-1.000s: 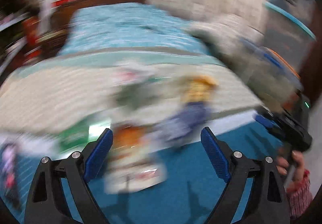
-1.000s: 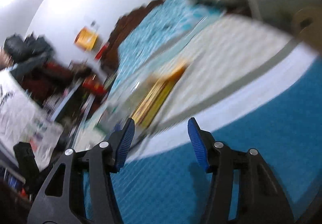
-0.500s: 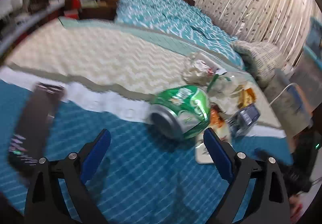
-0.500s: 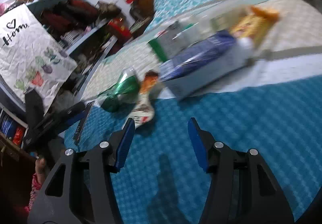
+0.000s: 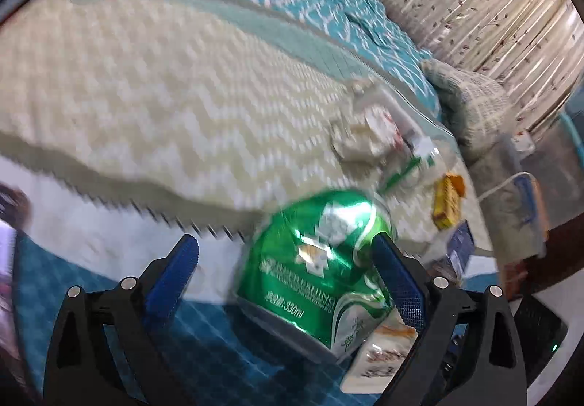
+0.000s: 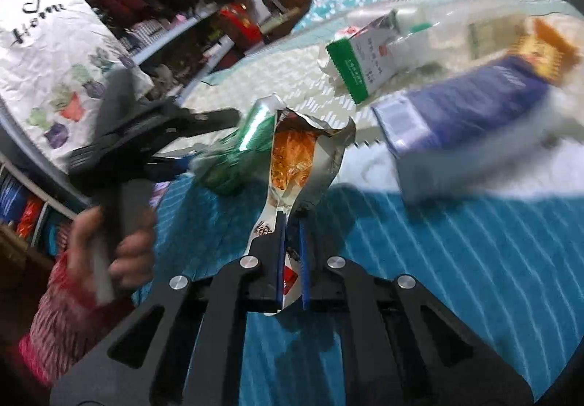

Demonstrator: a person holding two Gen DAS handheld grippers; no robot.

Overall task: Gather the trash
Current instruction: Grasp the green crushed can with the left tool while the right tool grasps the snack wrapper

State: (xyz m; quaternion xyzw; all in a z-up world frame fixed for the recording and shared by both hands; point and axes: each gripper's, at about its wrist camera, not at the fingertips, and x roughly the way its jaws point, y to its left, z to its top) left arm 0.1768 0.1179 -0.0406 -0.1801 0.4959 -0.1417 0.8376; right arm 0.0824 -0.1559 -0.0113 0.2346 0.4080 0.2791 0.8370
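My right tongs (image 6: 290, 223) pinch the snack wrapper (image 6: 295, 158); left tongs (image 5: 284, 260) gape around the can (image 5: 321, 260) (ungripped); carton (image 6: 359, 59) beyond it remains.

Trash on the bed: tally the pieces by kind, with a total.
Crushed green can: 1
Foil snack wrapper: 1
Green-and-white carton: 1
Blue box: 1
Yellow-orange packet: 1
Clear plastic bottle: 1
Crumpled paper: 1
Total: 7
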